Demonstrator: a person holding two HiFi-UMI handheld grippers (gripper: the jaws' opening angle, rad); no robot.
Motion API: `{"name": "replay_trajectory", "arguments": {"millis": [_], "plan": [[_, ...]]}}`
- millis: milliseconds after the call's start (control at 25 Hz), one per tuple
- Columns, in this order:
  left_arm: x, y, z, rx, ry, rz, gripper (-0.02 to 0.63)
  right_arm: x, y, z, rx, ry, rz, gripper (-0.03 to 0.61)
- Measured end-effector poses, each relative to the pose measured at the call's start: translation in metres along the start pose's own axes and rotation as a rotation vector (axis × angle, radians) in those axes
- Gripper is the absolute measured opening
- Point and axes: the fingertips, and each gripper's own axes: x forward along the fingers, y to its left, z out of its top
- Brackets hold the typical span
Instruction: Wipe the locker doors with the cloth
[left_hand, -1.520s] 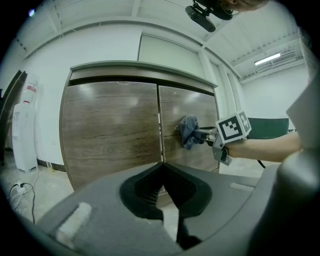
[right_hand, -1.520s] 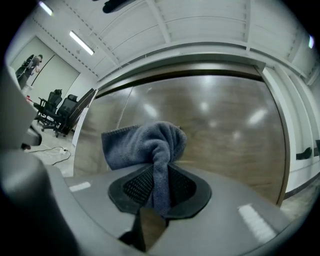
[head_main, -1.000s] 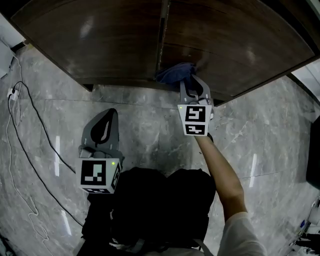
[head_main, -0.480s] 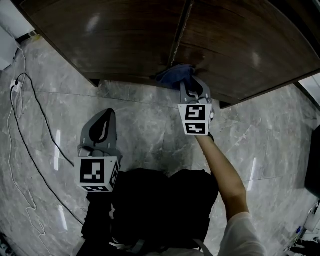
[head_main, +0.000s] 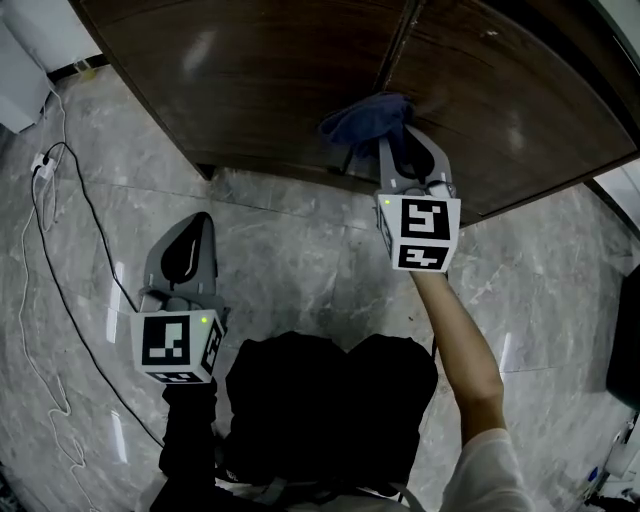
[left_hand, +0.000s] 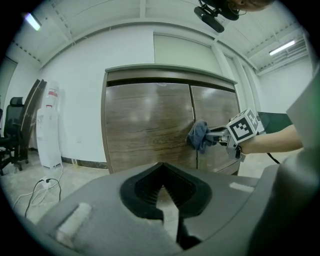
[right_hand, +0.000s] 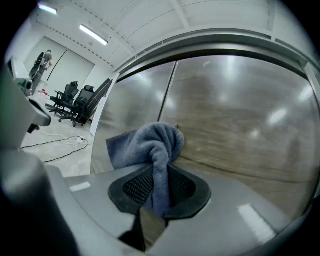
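Black cable (head_main: 97, 225) near wooden locker doors (head_main: 260, 80)

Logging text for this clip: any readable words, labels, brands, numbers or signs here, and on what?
No readable text in any view.
The cube on the left gripper and the cube on the right gripper: black-and-white square patterns, no letters.
Water dispenser: red patch near its top, too small to read.
Cloth and locker doors: no print.

readable text: none
left tongs (head_main: 190, 232) cube, 8 o'clock: black-white square marker, no letters or digits
right tongs (head_main: 405, 150) cube, 3 o'clock: two square markers, likewise no letters
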Motion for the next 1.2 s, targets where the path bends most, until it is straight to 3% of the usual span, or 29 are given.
{"name": "replay_trajectory", "arguments": {"millis": [400,800,1200], "plan": [[-0.024,0.033,0.001,-0.016,-0.002,0.067,0.003,-0.008,-0.017,0.075,-0.018,-0.093,-0.019,0.075],[-0.035,0.048,0.015,-0.012,-0.035,0.094,0.003,-0.016,-0.037,0.18,-0.01,-0.218,-0.042,0.075],[-0.032,0.046,-0.006,-0.043,-0.008,0.081,0.003,-0.002,-0.009,0.15,-0.029,-0.21,-0.063,0.075]]}}
